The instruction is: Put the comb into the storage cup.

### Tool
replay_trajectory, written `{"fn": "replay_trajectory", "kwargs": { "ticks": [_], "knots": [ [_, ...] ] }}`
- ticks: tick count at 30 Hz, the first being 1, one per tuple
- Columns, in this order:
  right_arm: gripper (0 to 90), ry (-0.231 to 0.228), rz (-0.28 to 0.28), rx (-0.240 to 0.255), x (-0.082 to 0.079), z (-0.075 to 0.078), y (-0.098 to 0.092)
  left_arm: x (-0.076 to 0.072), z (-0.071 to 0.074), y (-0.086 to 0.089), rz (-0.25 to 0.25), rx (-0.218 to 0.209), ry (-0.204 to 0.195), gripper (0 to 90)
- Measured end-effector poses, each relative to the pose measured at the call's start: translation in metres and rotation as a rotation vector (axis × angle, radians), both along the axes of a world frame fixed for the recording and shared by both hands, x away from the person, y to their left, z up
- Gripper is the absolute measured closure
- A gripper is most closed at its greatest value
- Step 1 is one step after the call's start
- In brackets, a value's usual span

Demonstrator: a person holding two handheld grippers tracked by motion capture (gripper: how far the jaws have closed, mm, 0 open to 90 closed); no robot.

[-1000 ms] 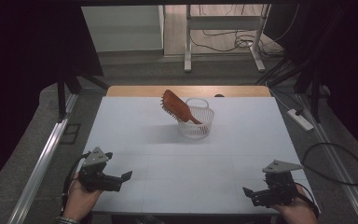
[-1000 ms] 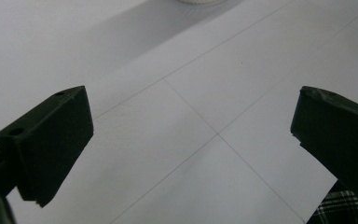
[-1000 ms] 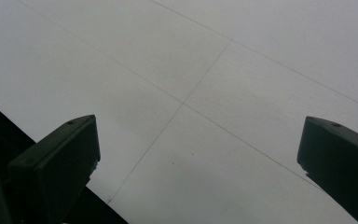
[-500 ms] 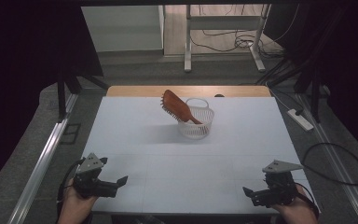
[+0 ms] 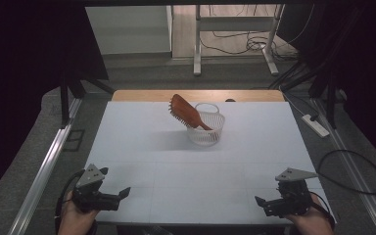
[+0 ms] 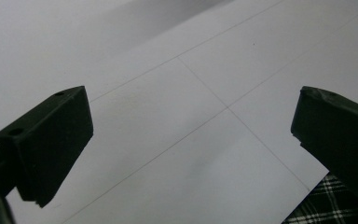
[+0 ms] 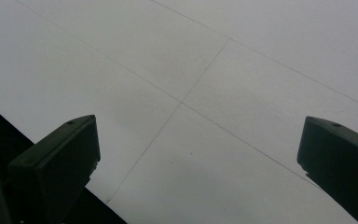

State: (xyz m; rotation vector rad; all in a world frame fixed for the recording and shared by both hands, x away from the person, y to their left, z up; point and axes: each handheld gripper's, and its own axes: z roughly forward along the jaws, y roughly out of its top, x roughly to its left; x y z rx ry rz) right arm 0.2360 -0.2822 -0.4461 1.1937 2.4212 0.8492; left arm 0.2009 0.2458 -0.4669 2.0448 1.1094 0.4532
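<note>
I've pulled my left gripper back from the basket (hairbrush inside), both grippers' jaws apart, right gripper idle.

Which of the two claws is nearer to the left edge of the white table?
The left claw: it sits by the left edge of the table, while the right claw sits near the right corner.
</note>
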Motion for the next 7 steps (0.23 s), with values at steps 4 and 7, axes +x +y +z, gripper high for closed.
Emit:
{"fn": "replay_trajectory", "kwargs": {
  "ticks": [4, 7],
  "knots": [
    [0.0, 0.001, 0.003, -0.002, 0.0000, -0.0001, 0.0001, 0.0008, -0.0004, -0.0020, 0.005, 0.023, 0.013, 0.0],
    [0.0, 0.004, 0.005, -0.002, 0.0005, -0.0007, -0.0005, 0.0015, -0.0005, -0.0021, 0.006, 0.026, 0.016, 0.0]
  ]
}}
